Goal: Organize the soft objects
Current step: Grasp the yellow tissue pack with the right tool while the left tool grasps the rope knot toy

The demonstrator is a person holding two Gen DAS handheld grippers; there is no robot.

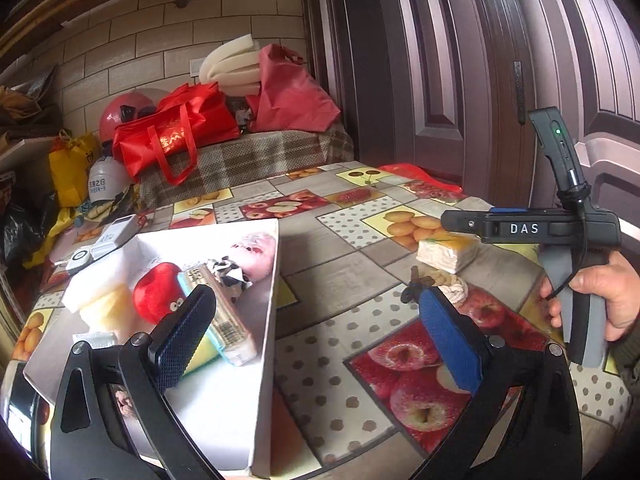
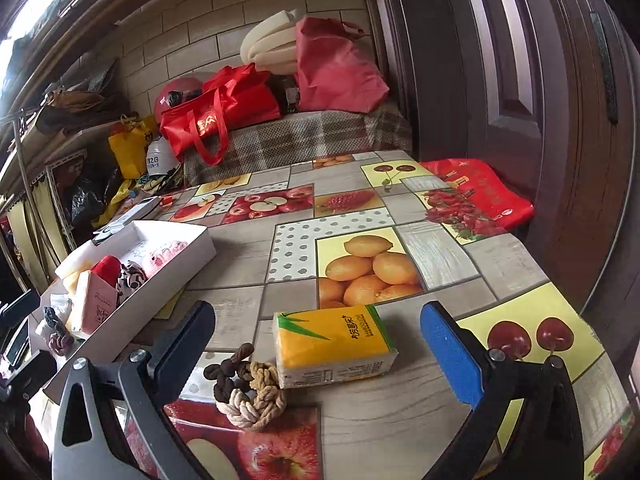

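Observation:
A white box (image 1: 268, 320) (image 2: 168, 280) on the table holds a red plush (image 1: 158, 292) (image 2: 107, 268), a pink plush (image 1: 256, 254) (image 2: 164, 258), a black-and-white soft toy (image 1: 230, 274) (image 2: 132, 278), a tissue pack (image 1: 224, 316) (image 2: 94, 306) and pale foam pieces (image 1: 100, 300). My left gripper (image 1: 316, 332) hovers open at the box's right edge with nothing between its fingers. A yellow tissue pack (image 2: 332, 346) (image 1: 446, 256) and a knotted rope toy (image 2: 248, 392) (image 1: 452, 284) lie on the tablecloth. My right gripper (image 2: 320, 344) stands open just before them, held by a hand (image 1: 600, 292).
The fruit-print tablecloth (image 2: 360, 208) ends at the right near a dark wooden door (image 2: 520, 80). Red bags (image 2: 216, 116) and foam sit on a plaid bench behind. A phone and small devices (image 1: 108, 240) lie left of the box. A red bag (image 2: 484, 192) lies at the table's far right edge.

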